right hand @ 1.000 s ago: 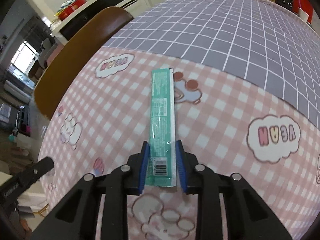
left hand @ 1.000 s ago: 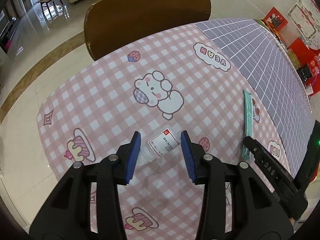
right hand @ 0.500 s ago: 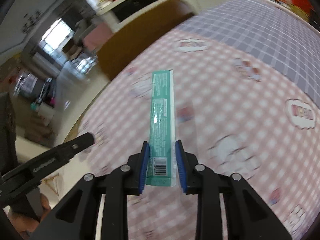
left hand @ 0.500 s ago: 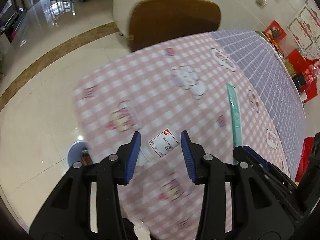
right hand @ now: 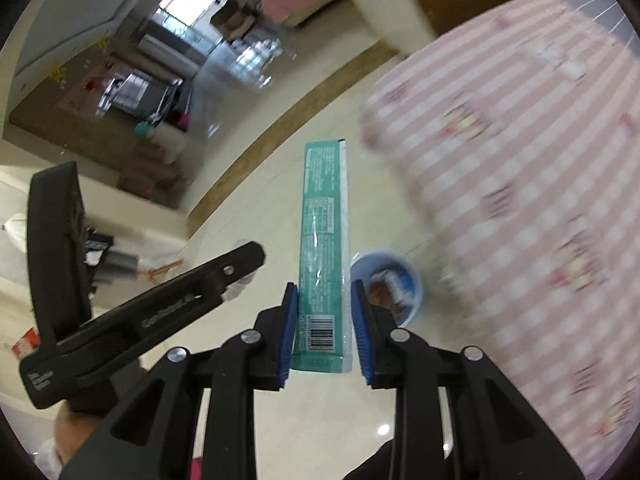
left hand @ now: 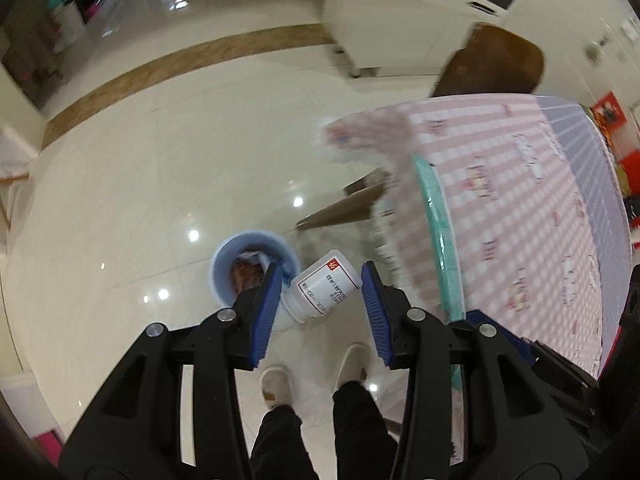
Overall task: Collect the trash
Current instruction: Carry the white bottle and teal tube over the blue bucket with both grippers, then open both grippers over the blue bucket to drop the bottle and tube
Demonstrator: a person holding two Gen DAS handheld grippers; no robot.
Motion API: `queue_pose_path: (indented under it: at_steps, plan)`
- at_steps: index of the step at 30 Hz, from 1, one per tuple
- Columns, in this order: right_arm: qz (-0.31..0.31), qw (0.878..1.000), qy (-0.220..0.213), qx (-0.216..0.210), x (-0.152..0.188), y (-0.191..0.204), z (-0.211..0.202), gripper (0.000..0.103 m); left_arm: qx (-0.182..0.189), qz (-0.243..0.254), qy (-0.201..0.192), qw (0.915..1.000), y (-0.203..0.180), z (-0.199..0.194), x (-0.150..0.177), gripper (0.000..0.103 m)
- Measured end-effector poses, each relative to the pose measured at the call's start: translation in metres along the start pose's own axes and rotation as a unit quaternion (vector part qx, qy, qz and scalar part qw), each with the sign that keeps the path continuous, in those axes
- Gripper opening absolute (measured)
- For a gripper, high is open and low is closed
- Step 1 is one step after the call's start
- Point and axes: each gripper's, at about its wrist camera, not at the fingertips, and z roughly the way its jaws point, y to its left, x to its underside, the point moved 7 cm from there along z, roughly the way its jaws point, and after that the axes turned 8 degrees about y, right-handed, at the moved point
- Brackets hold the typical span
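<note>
My left gripper pinches a white bottle above the blue bin; my right gripper clamps a green packet.

A glossy cream tiled floor fills most of the left wrist view, with a brown inlaid band curving across its far part. On it stands a pale blue bin, open at the top, with brownish and white scraps inside; the same bin shows in the right wrist view, near the bench's edge. Two light slippers with dark trouser legs above them stand on the floor just beside the bin. The bench, under a pink checked cloth with cartoon prints and a grey gridded part at its far end, looks blurred. A brown wooden chair stands on the floor at its far edge.
</note>
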Motion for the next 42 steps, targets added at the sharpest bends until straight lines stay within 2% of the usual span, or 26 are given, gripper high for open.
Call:
queue_pose_path:
  at_steps: [5,10,12,13,14,22,36,42]
  plan:
    - [0.001,1.0,0.025,-0.008,0.007,0.031,0.027,0.026,-0.003,-0.024,0.012,0.9996,0.043,0.004,0.004,0.041]
    - [-0.002,1.0,0.029,0.003,0.004,0.048,0.036,0.026,0.006,-0.035,0.017,0.9992,0.064,0.006,-0.003,0.041]
    - [0.0,1.0,0.029,0.011,0.001,0.05,0.039,0.026,0.013,-0.042,0.021,0.9988,0.07,0.006,-0.006,0.048]
    - [0.001,0.999,0.031,0.014,0.008,0.045,0.038,0.026,0.016,-0.048,0.024,0.9985,0.074,0.006,-0.008,0.061]
    - [0.003,0.999,0.034,0.017,0.008,0.045,0.04,0.026,0.016,-0.056,0.023,0.998,0.079,0.006,-0.01,0.066]
    - [0.008,0.998,0.051,0.033,0.01,0.045,0.053,0.026,0.018,-0.08,0.035,0.996,0.104,0.008,-0.01,0.067]
    - [-0.019,0.994,0.098,0.054,0.019,0.066,0.104,0.026,0.004,-0.116,0.058,0.9916,0.153,0.014,0.016,0.067]
    - [-0.029,0.993,0.101,0.06,0.017,0.072,0.116,0.026,-0.001,-0.128,0.062,0.9898,0.169,0.015,0.023,0.068]
